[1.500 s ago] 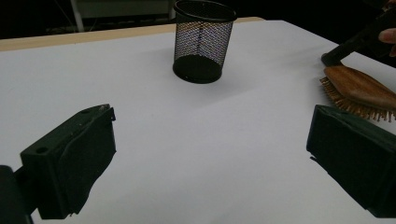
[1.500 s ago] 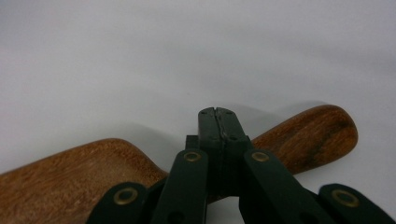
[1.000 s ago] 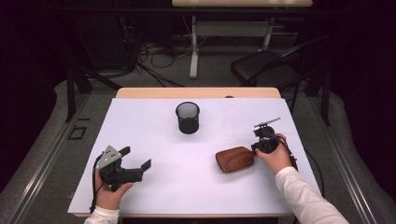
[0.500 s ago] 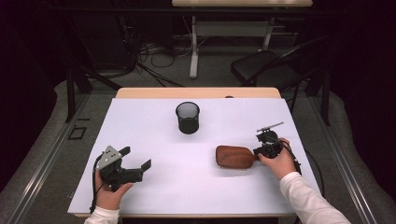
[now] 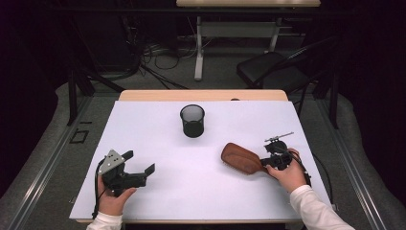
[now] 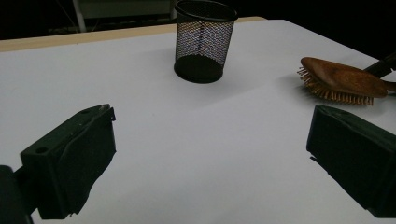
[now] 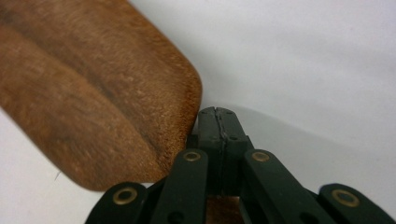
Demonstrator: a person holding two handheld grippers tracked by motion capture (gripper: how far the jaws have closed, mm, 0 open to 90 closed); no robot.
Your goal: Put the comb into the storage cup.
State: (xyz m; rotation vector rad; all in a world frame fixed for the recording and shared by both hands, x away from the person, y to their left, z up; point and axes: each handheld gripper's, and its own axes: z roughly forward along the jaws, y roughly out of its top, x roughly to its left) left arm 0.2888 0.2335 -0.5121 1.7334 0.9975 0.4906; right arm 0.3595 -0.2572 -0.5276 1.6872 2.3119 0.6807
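At the near left edge of the worktop (image 5: 158, 129), the left claw (image 5: 142, 165) sits in the person's hand with its jaws spread wide and nothing between them; it points across the white surface toward the brush. On the near right, the right claw (image 5: 265, 163) has its jaws pressed together on the handle end of the brush (image 5: 241, 158), gripped just behind the wooden head. In the right gripper view the brown wooden back of the brush (image 7: 93, 93) lies right against the closed jaws. The brush lies on the worktop right of centre, its bristles (image 6: 329, 91) facing down and its head pointing toward the left claw. Farther back, near the middle, a black mesh cup (image 5: 192, 120) stands upright, well apart from the brush.
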